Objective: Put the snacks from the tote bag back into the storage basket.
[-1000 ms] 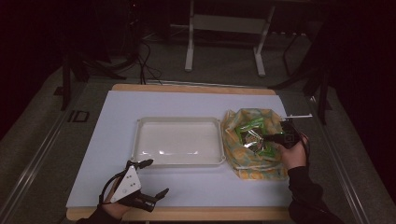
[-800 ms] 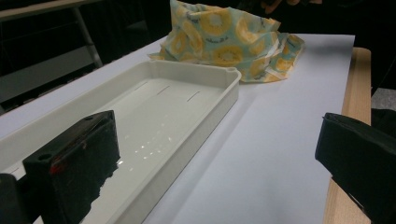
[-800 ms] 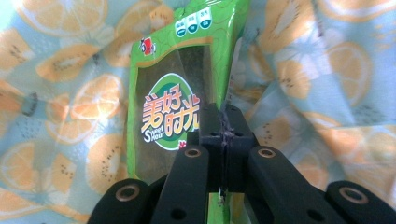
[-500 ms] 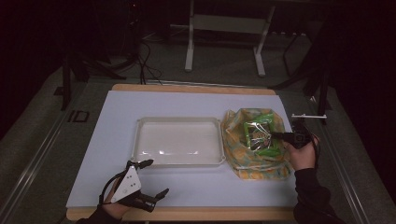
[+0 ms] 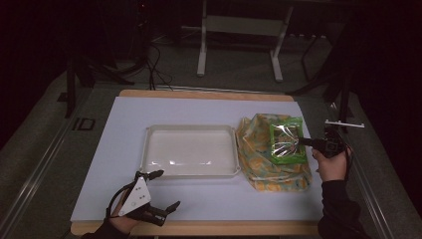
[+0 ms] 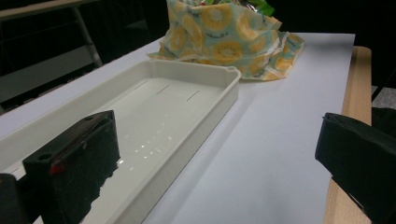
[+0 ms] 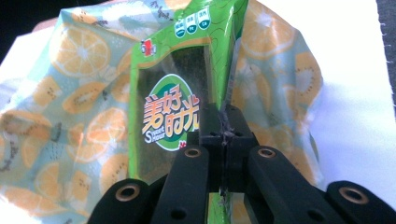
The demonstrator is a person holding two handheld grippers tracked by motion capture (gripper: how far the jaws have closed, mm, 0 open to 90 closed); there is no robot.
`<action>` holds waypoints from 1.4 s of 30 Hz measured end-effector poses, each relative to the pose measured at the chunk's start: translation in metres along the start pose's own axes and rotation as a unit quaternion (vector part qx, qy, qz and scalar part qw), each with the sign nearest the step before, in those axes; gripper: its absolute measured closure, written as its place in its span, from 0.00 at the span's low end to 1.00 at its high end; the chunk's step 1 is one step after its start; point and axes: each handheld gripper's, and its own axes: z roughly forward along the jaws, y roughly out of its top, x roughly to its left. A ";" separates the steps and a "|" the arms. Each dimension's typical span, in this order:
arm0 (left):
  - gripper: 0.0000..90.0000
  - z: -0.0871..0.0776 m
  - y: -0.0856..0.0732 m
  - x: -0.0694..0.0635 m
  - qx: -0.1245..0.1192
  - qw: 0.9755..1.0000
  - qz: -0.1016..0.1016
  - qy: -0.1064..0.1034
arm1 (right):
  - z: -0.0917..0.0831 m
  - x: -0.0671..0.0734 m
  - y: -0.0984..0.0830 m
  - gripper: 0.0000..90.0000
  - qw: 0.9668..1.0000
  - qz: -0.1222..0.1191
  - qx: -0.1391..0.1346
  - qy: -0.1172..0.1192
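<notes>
We hold our left tongs [image 5: 160, 191] at the near left of the counter, hand [image 5: 130, 209] resting low by the near edge, jaws spread wide apart with nothing between them. Our right tongs [image 5: 304, 143] sit at the right side, forearm in a dark sleeve coming up from the near right, hand [image 5: 332, 162] raised off the counter, pointing left. Their jaws are pressed tight together, pinching a thin packet edge.

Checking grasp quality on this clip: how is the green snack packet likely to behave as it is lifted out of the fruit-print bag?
The green snack packet looks thin and crinkly, so it will probably flex and hang from the pinched edge. It is likely light, being flat with a see-through window. The right gripper clamps one edge only, so the glossy film might slip or swing above the fruit-print bag.
</notes>
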 end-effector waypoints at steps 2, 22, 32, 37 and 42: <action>0.00 0.000 0.000 0.000 0.000 1.000 0.000 0.000 | -0.003 -0.002 -0.001 0.99 1.000 0.002 -0.004 0.000; 0.00 0.000 0.000 0.000 0.002 1.000 0.002 0.000 | -0.042 -0.019 -0.007 0.99 0.999 0.024 -0.036 0.007; 0.00 0.000 0.000 -0.001 0.002 1.000 0.005 0.001 | -0.058 -0.018 -0.005 0.99 0.998 0.028 -0.047 0.010; 0.00 0.001 0.000 -0.001 0.002 1.000 0.005 0.001 | -0.067 -0.016 -0.002 0.99 0.998 0.030 -0.056 0.014; 0.00 0.001 0.000 0.000 0.002 1.000 0.005 0.001 | -0.073 -0.010 0.001 0.99 0.998 0.026 -0.063 0.019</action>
